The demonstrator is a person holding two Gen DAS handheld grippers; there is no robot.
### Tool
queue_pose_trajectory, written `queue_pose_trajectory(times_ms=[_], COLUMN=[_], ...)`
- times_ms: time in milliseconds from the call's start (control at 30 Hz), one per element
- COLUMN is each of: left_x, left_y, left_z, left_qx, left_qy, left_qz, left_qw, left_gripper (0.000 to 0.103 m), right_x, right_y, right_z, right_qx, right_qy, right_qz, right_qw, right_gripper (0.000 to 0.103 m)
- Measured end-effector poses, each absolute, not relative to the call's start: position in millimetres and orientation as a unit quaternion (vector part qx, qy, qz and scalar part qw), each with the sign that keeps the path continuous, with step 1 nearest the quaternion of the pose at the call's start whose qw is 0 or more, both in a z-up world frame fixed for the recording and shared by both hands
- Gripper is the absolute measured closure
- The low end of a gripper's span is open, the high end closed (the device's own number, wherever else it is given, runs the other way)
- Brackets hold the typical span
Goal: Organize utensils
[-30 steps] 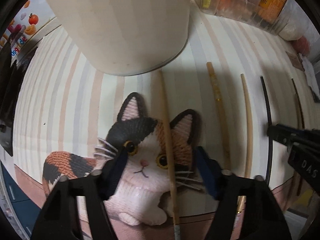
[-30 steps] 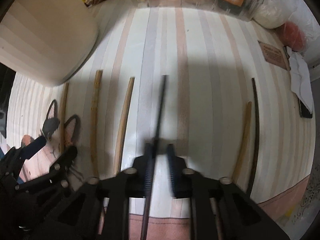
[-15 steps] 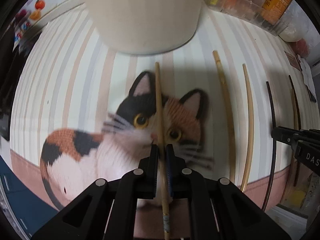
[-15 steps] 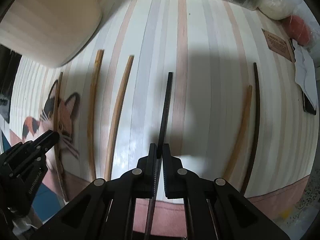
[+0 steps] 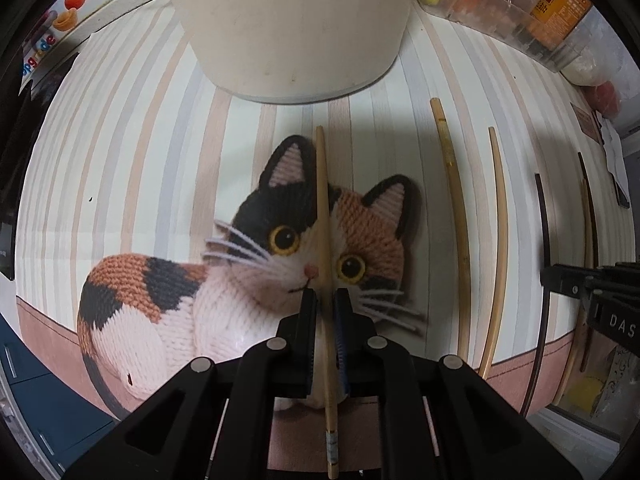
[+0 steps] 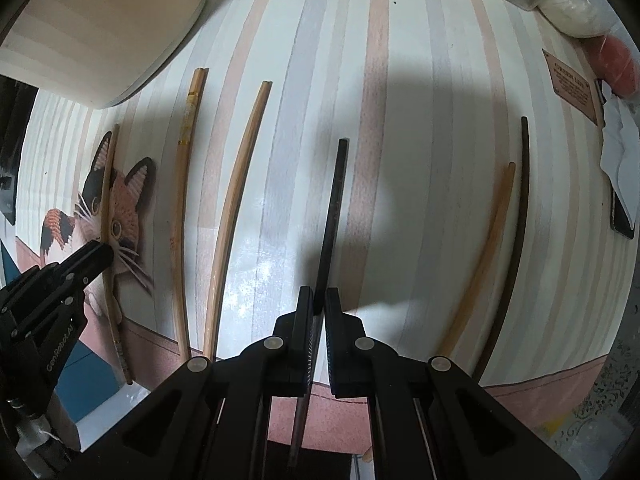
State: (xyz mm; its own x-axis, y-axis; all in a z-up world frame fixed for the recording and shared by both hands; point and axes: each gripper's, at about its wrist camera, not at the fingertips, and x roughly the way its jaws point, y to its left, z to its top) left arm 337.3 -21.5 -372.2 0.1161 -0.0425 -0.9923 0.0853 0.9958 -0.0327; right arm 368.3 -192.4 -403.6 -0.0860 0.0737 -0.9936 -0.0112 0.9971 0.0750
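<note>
A light wooden chopstick (image 5: 322, 200) runs lengthwise across the cat picture (image 5: 248, 280) on the striped tablecloth. My left gripper (image 5: 326, 294) is shut on its lower half, and its jaws are opening a little with the stick still between the pads. In the right wrist view my right gripper (image 6: 318, 292) is shut on a black chopstick (image 6: 334, 208), which points away over the cloth. The left gripper (image 6: 98, 250) shows there at the left edge. The right gripper (image 5: 548, 276) shows at the right edge of the left wrist view.
A tall cream container (image 5: 296, 28) stands just beyond the cat. Two bamboo chopsticks (image 6: 184, 184) (image 6: 236, 184) lie between the grippers. A brown stick (image 6: 488, 248) and a dark one (image 6: 518, 220) lie at the right. Clear plastic boxes (image 5: 500, 12) line the far edge.
My left gripper has gone from wide open around the wooden chopstick to closed on it, and it shifted over the cat picture. The right gripper stays closed on the black chopstick.
</note>
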Motion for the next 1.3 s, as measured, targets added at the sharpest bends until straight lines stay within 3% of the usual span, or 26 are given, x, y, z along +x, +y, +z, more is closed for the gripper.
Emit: queue_pose_trajectory(times_ms=[333,467,933,1300], left_x=[365,363,327,323], left_y=[-40,-39,-26,-3], left_z=[-374,-364,-277,-170], left_qx=[0.032,0.032,-0.003,-0.041], left_qy=[0.652,0.638,0.567,0.459], left_qz=[-0.046,-0.045,-0.069,-0.076], left_qw=[0.756,0.768,0.821,0.884], left_gripper=[0.098,0.098,0.099,0.099], right_x=[369,361,349,356], right_y=[-180,-193,-209,-201], right_z=[-397,-393,-324,-215], right_qx=[-0.011,0.031,0.093,0.105], right_qy=[0.717,0.696,0.606,0.487], right_qz=[0.015,0.015,0.038,0.068], right_qw=[0.697,0.717,0.789,0.865], right_gripper=[0.097,0.098,0.098,0.100])
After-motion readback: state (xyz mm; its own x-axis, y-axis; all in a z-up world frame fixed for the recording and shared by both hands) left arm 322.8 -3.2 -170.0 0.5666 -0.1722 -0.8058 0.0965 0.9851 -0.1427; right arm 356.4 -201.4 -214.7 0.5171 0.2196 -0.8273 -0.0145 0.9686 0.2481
